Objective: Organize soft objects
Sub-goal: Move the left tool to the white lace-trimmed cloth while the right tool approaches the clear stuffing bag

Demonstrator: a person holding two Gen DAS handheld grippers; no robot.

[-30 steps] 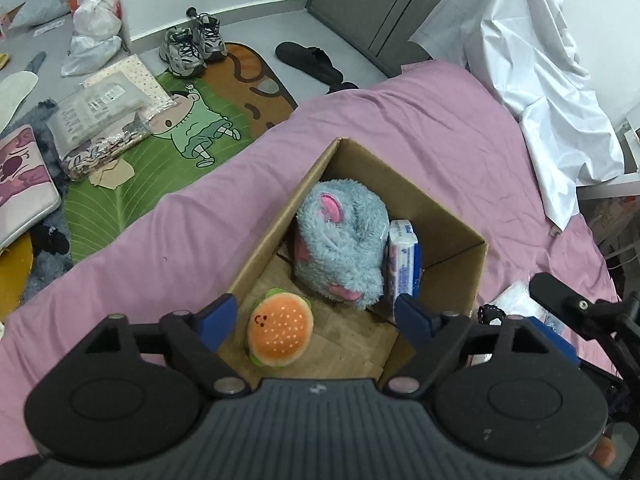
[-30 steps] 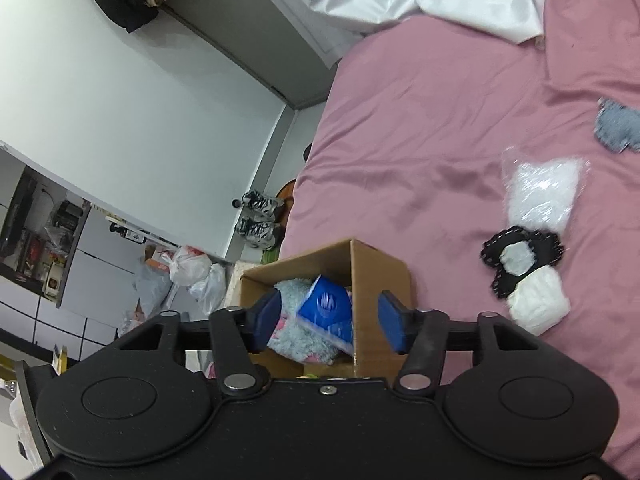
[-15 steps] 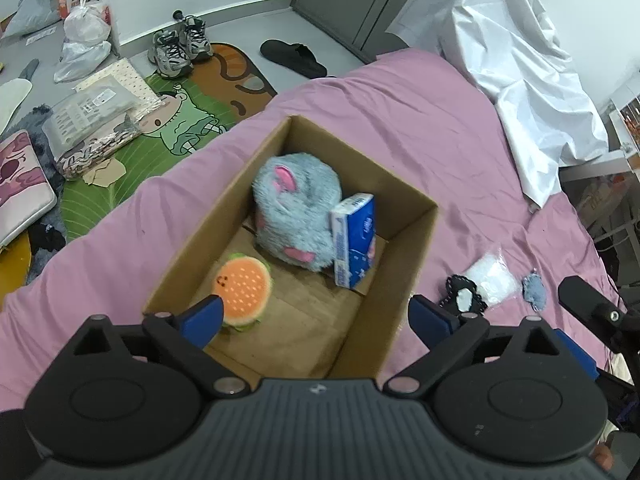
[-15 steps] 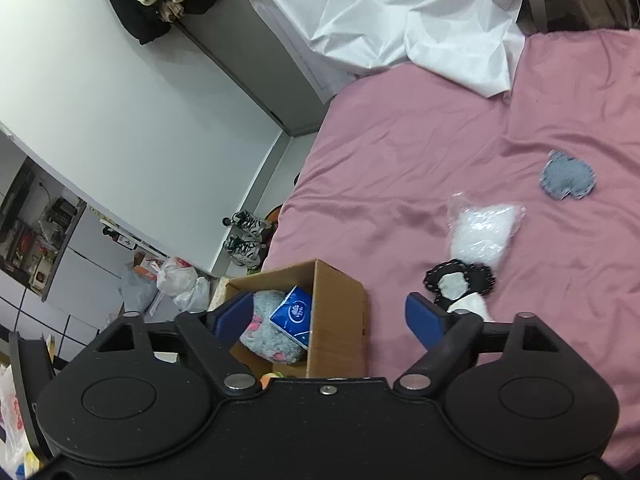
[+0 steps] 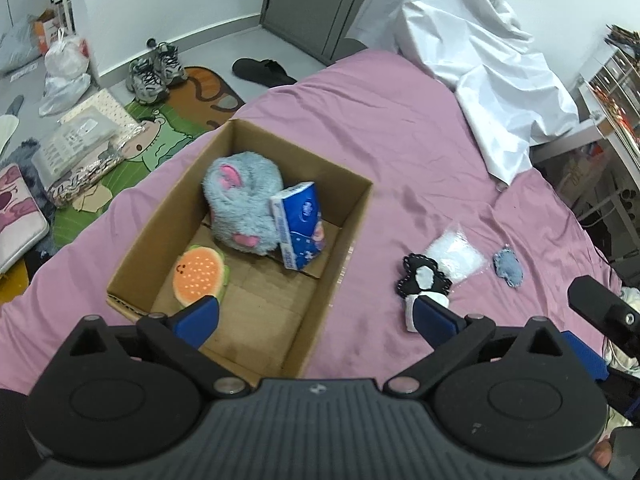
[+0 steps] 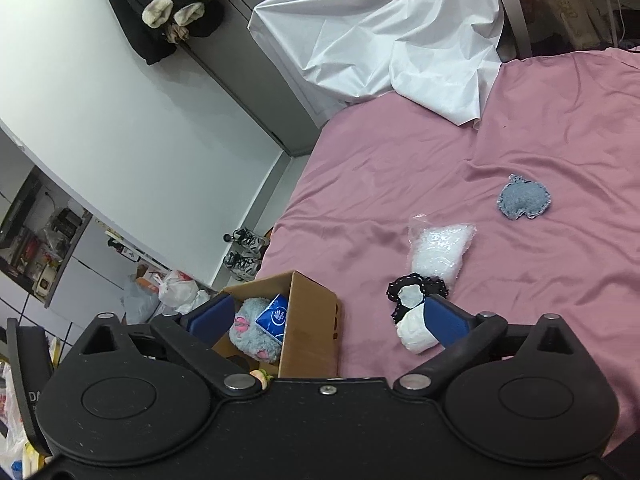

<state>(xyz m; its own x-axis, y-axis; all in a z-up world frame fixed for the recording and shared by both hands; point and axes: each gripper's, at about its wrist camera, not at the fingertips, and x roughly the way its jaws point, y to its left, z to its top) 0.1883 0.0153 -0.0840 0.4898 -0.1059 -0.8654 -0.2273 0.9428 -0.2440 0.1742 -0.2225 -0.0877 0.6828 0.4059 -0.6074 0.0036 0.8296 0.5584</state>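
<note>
Pink bedsheet (image 5: 420, 160) fills the scene, spread over a bed in a cluttered bedroom, and both sets of tongs hang above it with nothing between their blue pads. Left tongs (image 5: 316, 316) are spread wide and empty, one pad over the near corner of the cardboard box (image 5: 348, 236), the other over the sheet beside it. Right tongs (image 6: 328, 318) are spread just as wide, also empty, framing the box's end wall on one side and the black-and-white plush (image 6: 414, 312) on the other. Inside the box sits a fluffy grey plush with pink patches (image 5: 242, 206), a blue tissue pack (image 5: 300, 224) leaning upright against it, and an orange burger toy (image 5: 199, 276) at the near end. Out on the sheet, right of the box, the black-and-white plush (image 5: 422, 284) lies touching a clear bag of white filling (image 5: 456, 254), and a small blue-grey pad (image 5: 508, 266) rests a little farther along, apart from both. Beyond them a white sheet (image 6: 384, 36) is draped at the bed's far end. Down on the floor: a green cartoon mat (image 5: 160, 144), grey sneakers (image 5: 154, 70) and a black slipper (image 5: 262, 70).
</note>
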